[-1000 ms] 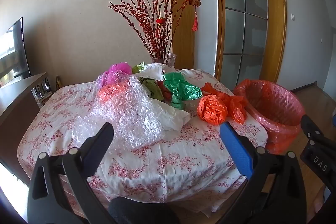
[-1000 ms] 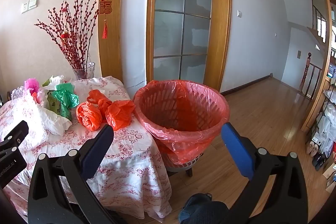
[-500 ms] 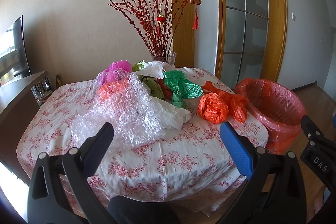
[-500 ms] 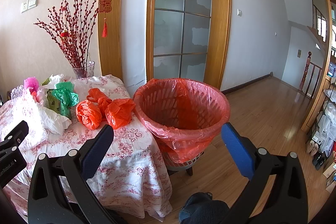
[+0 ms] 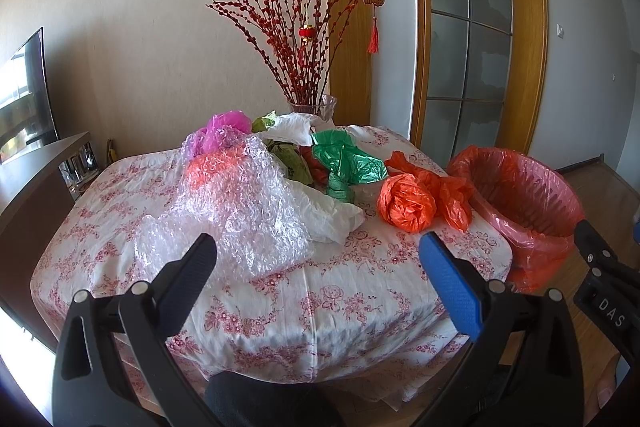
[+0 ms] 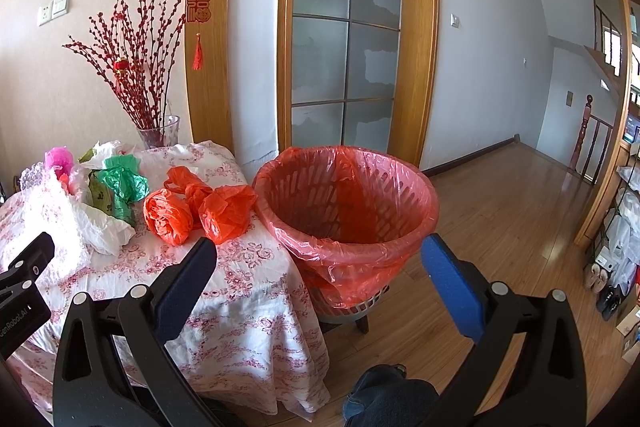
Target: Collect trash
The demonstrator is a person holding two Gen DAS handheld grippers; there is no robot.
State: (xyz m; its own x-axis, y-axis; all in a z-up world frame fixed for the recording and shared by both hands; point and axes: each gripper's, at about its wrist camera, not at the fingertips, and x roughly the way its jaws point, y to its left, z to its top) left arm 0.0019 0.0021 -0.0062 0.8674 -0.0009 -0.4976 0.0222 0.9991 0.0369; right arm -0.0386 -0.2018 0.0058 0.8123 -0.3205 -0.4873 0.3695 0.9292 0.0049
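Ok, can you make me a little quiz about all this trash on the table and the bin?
1. True or false: the bin beside the table already has a liner in it.
2. Which trash lies nearest the bin? A) the bubble wrap B) the orange bags C) the pink bag
3. Fill in: the left gripper and the right gripper both have their fingers ____ and hold nothing.

Key: 1 true. 2 B. 3 open.
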